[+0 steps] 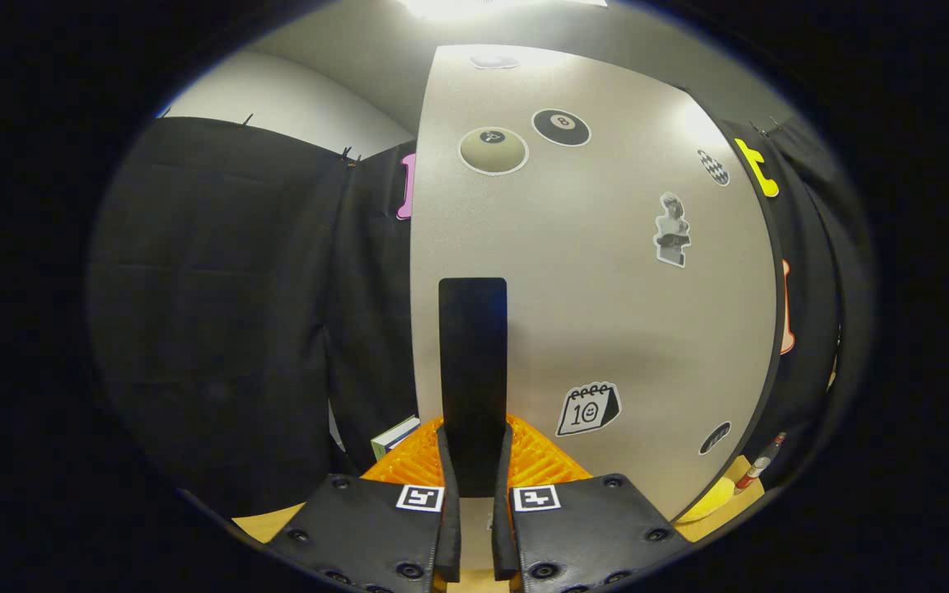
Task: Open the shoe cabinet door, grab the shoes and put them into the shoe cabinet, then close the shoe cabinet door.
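Gripper (474,473) fingers clamped on black door handle (473,371), frame centre; cabinet door (606,313) apparently closed; either opening or final closing.

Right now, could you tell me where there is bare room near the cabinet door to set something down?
Little. The gripper is shut on the door handle of the cabinet door. A bare strip of tabletop lies left of the fingers. Under the handle an orange mat and a book crowd in; right, a yellow object and a pen.

An orange ribbed basket (544,461), a book (392,436) and a pen (761,463) lie nearby.
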The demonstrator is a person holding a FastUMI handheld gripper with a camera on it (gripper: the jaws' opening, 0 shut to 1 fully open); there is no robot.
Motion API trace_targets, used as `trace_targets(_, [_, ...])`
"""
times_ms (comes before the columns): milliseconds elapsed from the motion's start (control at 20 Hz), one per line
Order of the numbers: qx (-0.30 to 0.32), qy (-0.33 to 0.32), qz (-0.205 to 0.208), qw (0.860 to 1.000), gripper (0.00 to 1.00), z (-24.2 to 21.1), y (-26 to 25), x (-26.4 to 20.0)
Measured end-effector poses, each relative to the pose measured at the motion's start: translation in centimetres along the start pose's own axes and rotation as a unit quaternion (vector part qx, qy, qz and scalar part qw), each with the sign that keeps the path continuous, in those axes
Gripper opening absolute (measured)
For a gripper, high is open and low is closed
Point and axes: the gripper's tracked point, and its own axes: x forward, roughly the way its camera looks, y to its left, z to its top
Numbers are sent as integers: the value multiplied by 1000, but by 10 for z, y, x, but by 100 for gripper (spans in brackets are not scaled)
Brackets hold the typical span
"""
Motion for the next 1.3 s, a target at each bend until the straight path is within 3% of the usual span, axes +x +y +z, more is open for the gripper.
trace_targets(600, [37,14,12,999,17,-3,-10,-36])
trace_targets(1300, [22,11,-27,999,16,-1,-33,-59])
